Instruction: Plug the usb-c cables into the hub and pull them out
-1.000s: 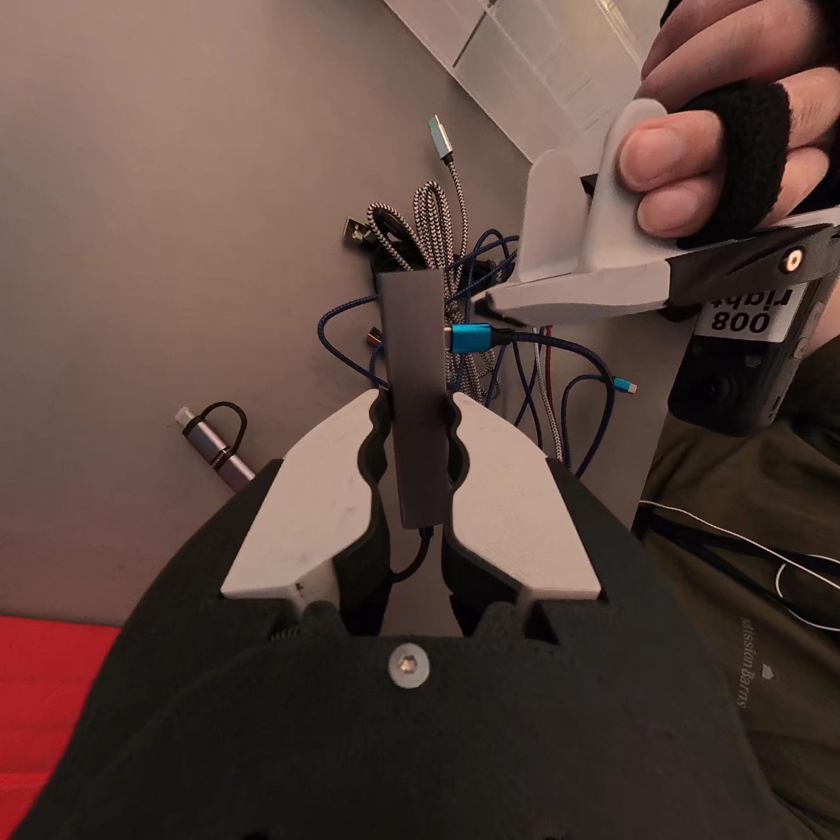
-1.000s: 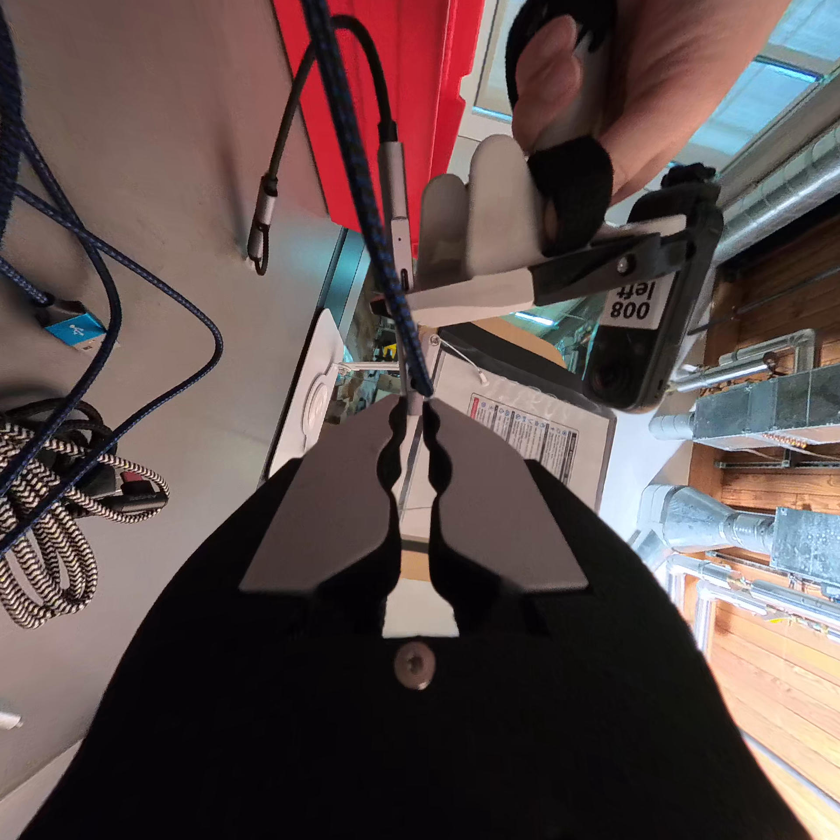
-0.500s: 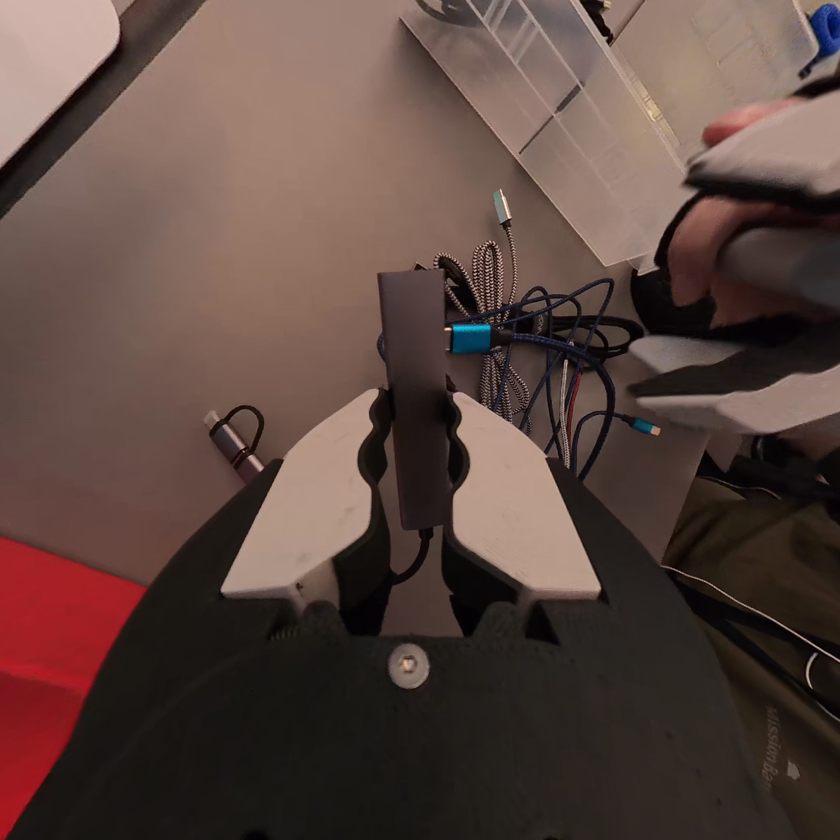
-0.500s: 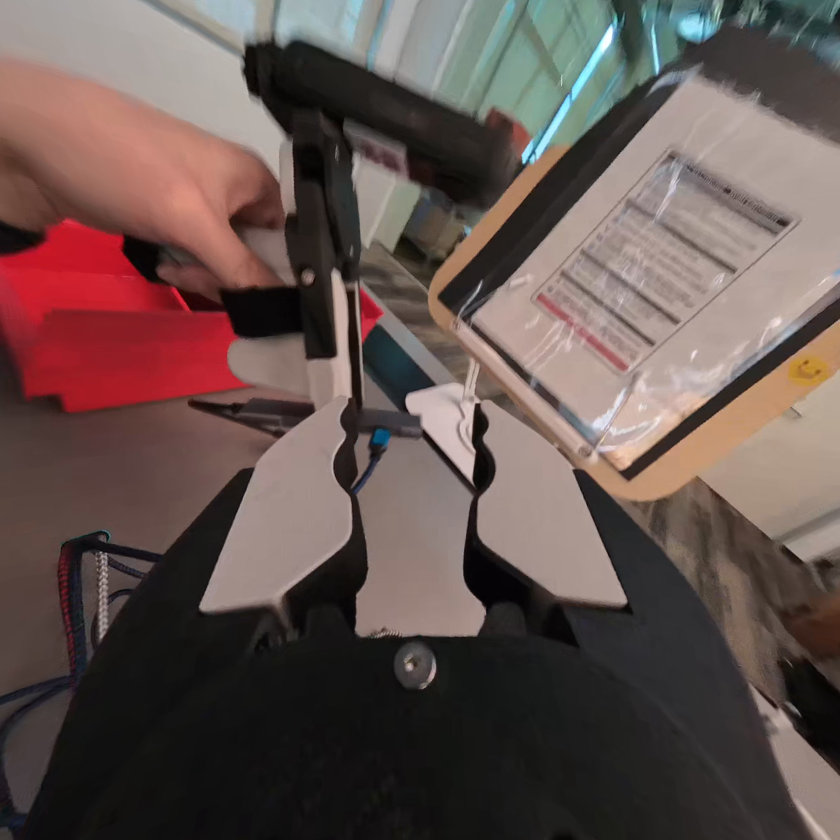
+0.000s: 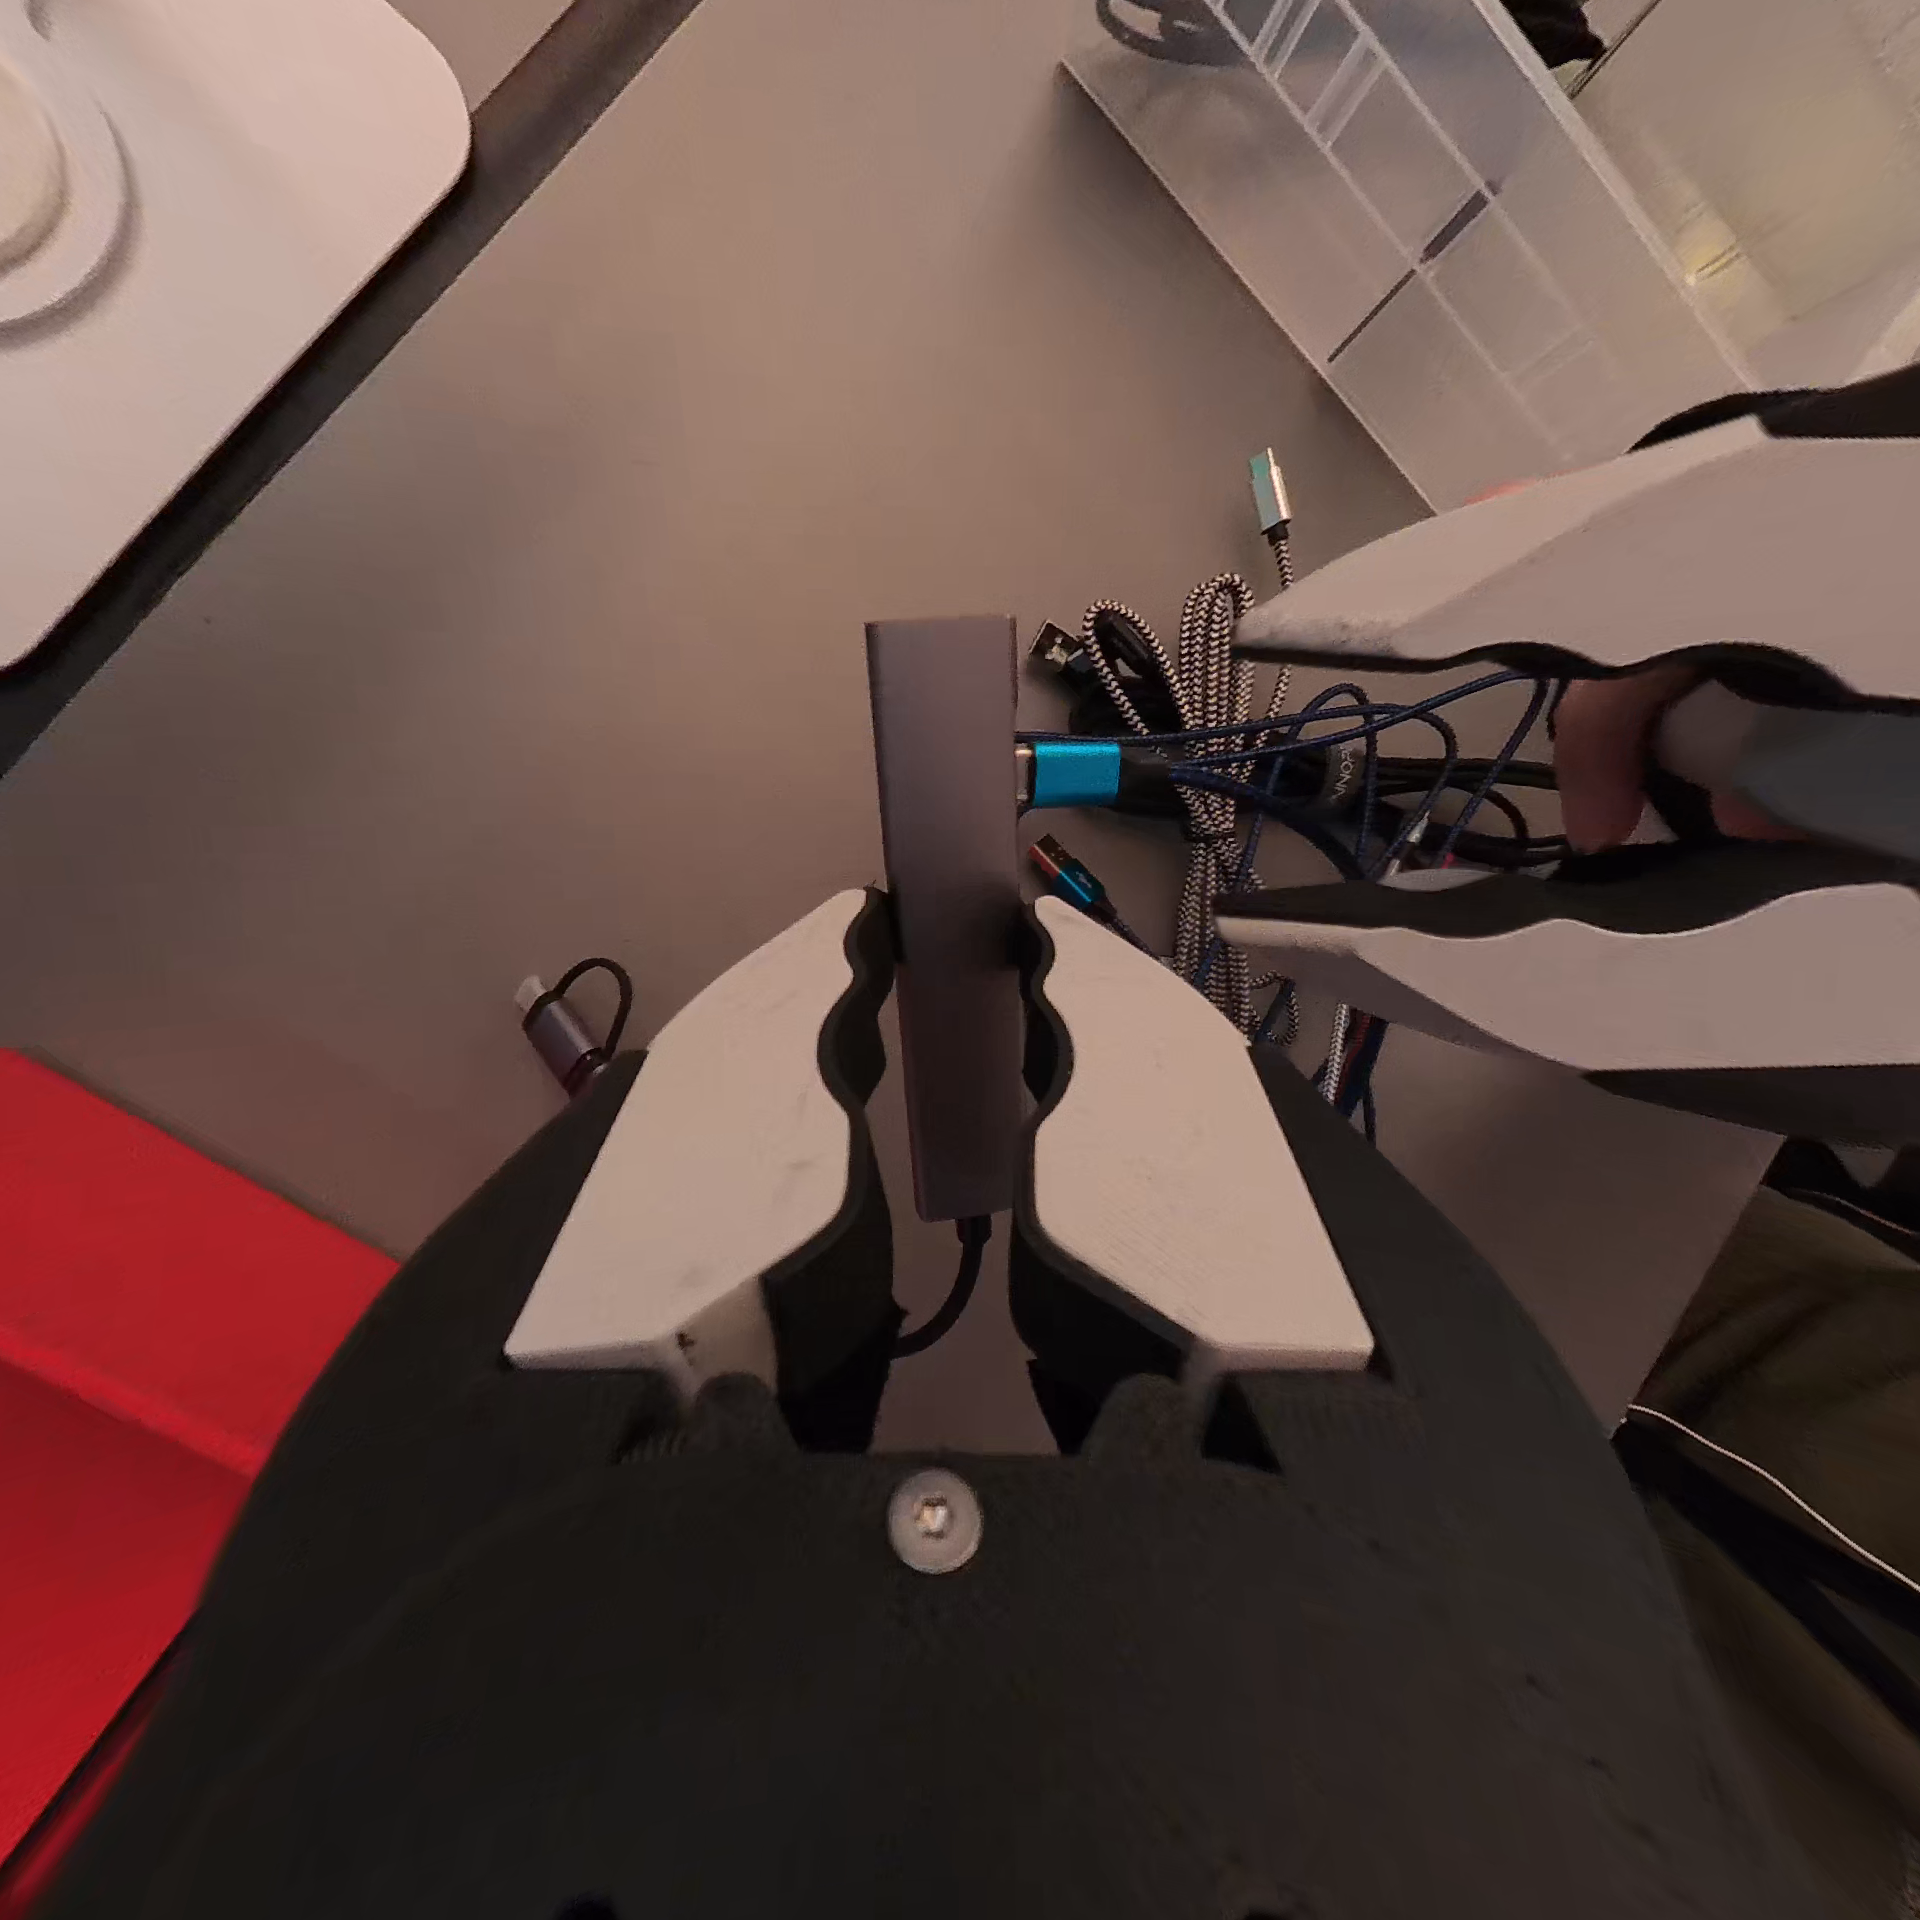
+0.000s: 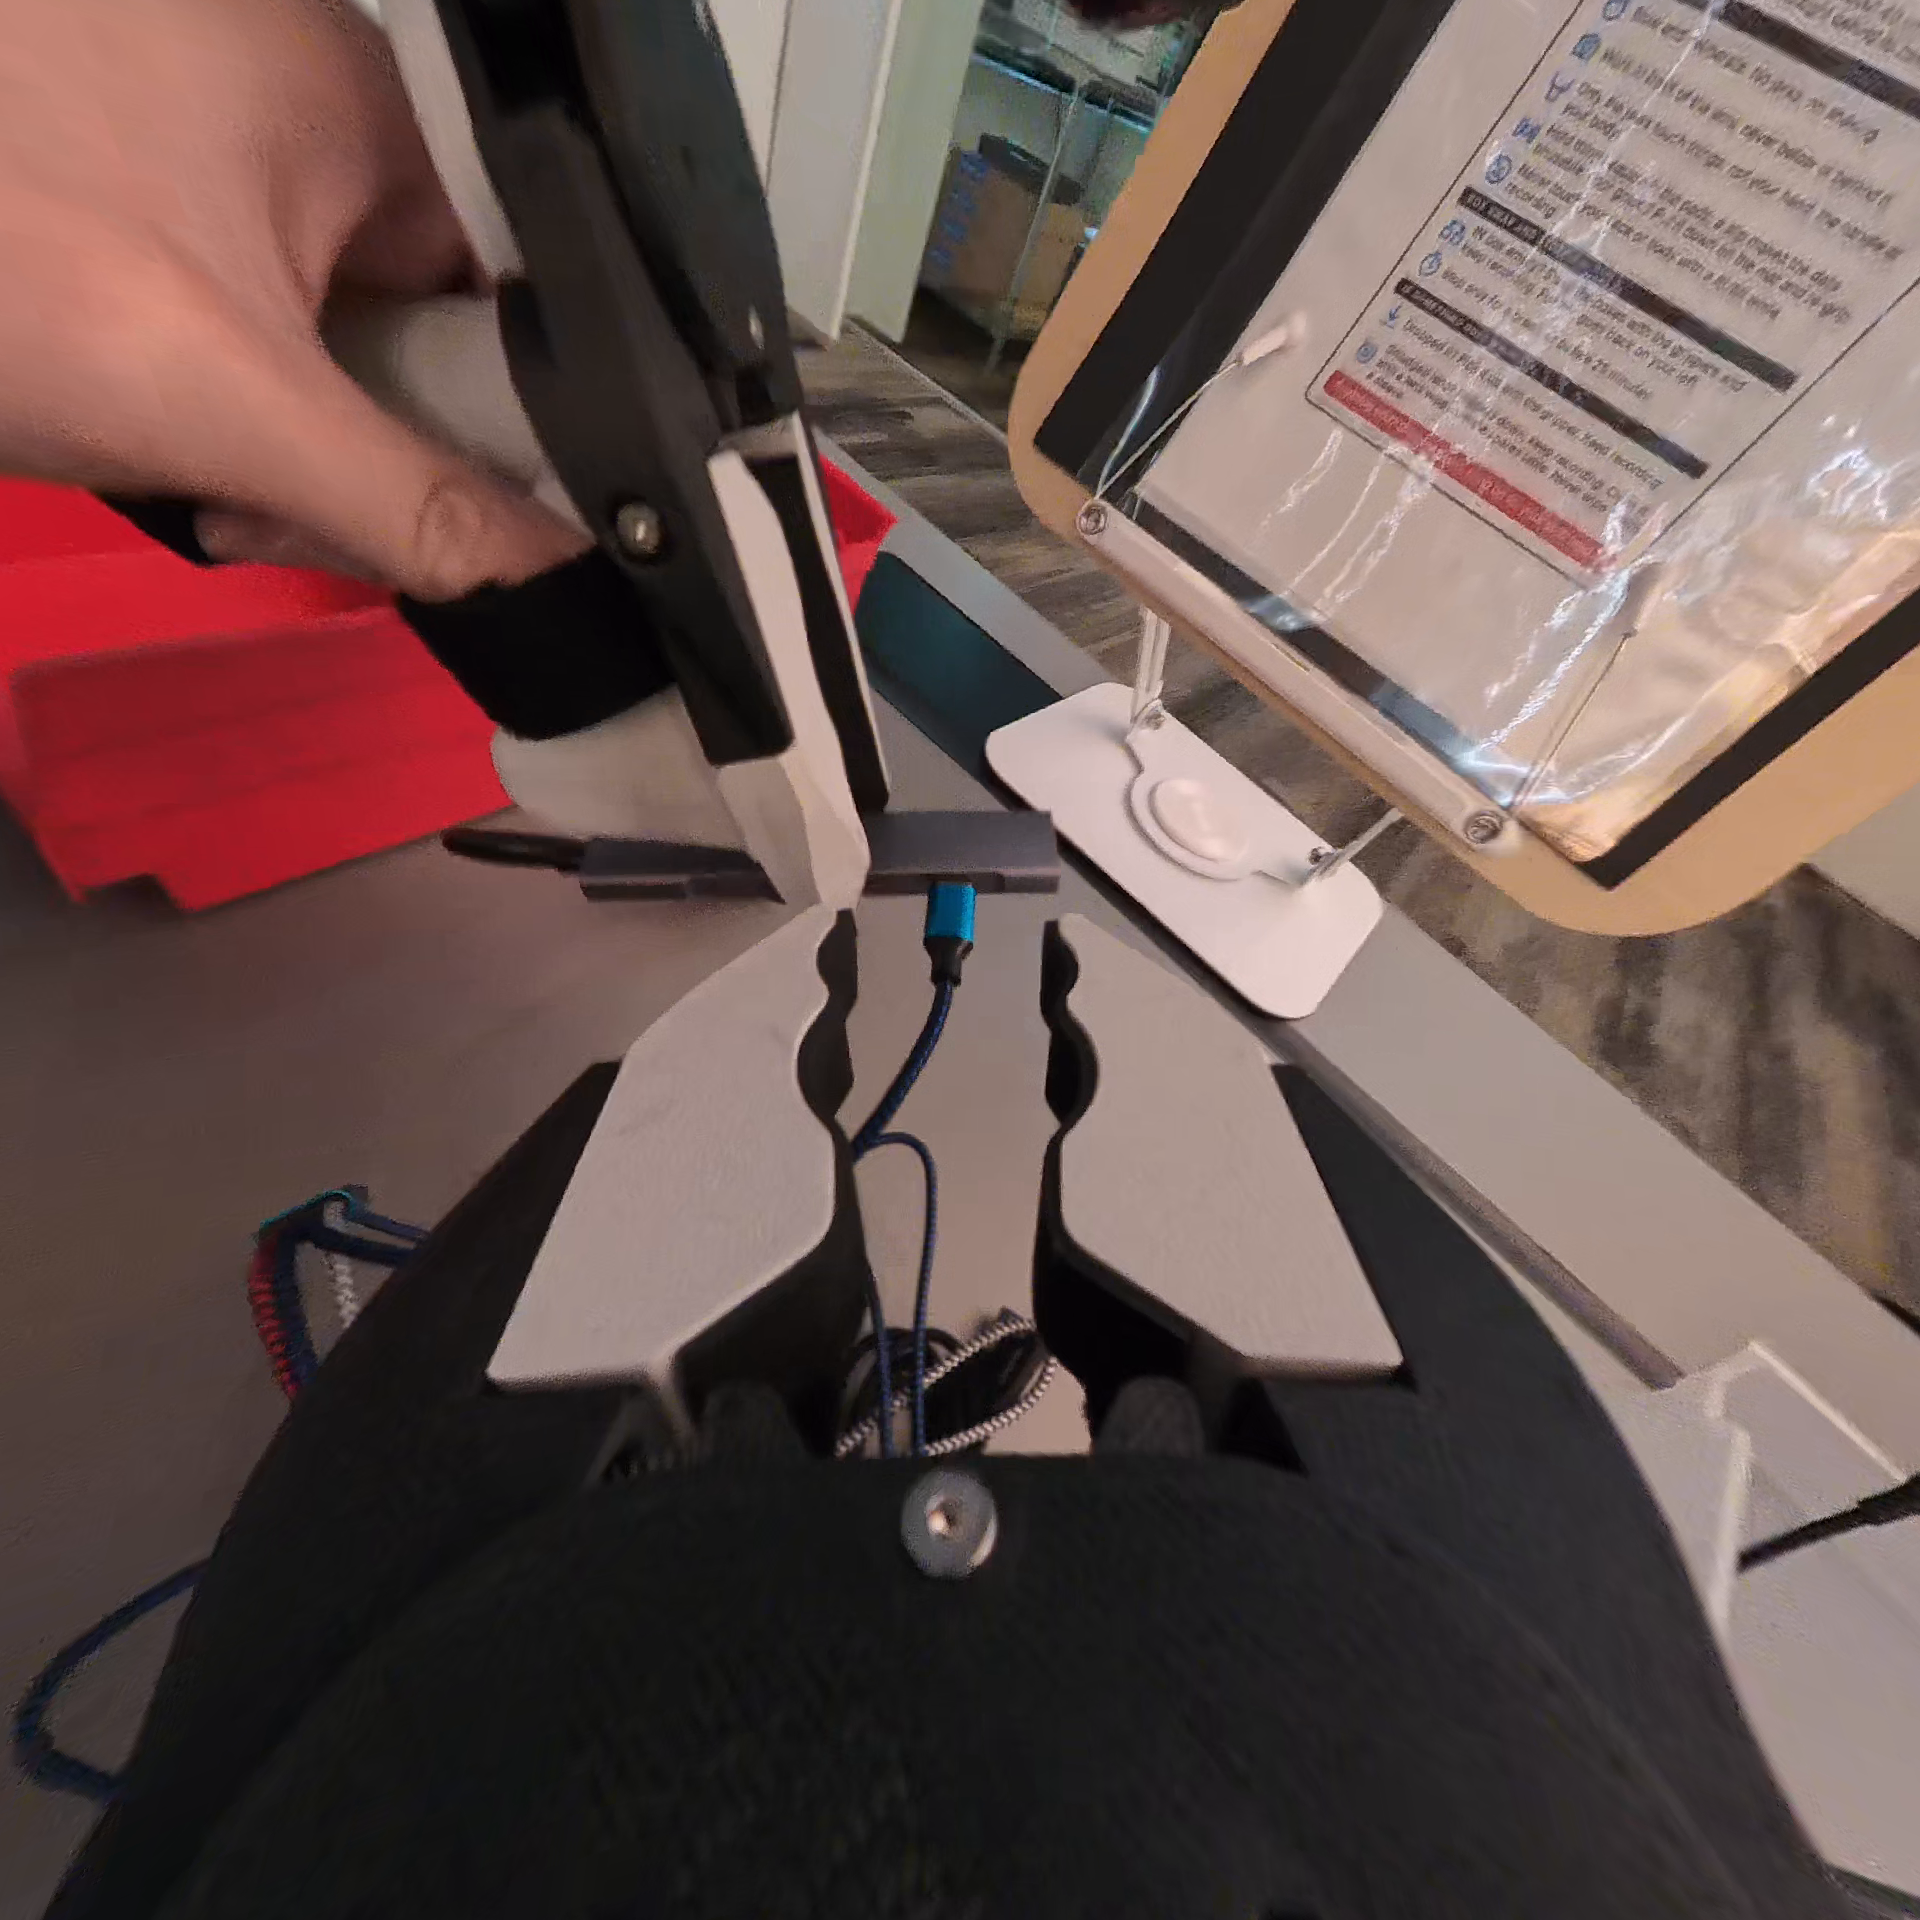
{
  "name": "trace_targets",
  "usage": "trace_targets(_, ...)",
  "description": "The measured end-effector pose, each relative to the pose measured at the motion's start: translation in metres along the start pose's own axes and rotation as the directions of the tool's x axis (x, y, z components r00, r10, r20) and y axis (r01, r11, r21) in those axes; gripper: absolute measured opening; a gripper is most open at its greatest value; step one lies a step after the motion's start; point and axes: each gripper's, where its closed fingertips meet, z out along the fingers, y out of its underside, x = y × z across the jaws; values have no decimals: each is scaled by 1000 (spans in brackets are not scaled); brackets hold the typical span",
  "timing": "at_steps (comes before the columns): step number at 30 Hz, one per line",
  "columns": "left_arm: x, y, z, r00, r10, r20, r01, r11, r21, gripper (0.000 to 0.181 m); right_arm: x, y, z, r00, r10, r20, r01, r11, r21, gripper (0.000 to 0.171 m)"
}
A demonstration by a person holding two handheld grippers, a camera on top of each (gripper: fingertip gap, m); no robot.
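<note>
My left gripper (image 5: 951,925) is shut on a dark grey hub (image 5: 940,748) and holds it above the grey table. A blue usb-c plug (image 5: 1075,774) on a blue braided cable sits in the hub's right side. My right gripper (image 5: 1231,774) comes in from the right, open, with its jaws either side of that cable just behind the plug. In the right wrist view the right gripper (image 6: 940,930) is open, with the plug (image 6: 951,914) and the hub (image 6: 966,836) straight ahead at its fingertips. The left gripper's fingers (image 6: 800,810) clamp the hub from above.
A tangle of braided cables (image 5: 1210,665) lies on the table under the right gripper, with a loose silver plug (image 5: 1270,499) beyond. A clear plastic organiser (image 5: 1455,239) stands behind. A small grey adapter (image 5: 566,1029), a red bin (image 6: 208,707) and a white stand base (image 6: 1195,831) with a framed sheet (image 6: 1507,416) are nearby. About 5 cm separates my left fingertips from my right. Between my right fingertips and the clear plastic organiser (image 5: 1455,239) there is roughly 20 cm.
The right gripper was shut at the blue cable beside the hub, then opened, swung off and turned. Now it faces the plug with open jaws. The left gripper kept the hub with the plug in.
</note>
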Motion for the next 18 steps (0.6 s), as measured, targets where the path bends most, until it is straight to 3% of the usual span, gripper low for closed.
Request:
trace_targets(5,7,-3,3,1000,8,-8,-8,1000,5,22,8,-12,-8,999,32,-41,-30,998,61,37)
trace_targets(18,6,-4,2,1000,11,23,-11,1000,11,22,3,12,10,998,54,-28,-55,998,-34,36)
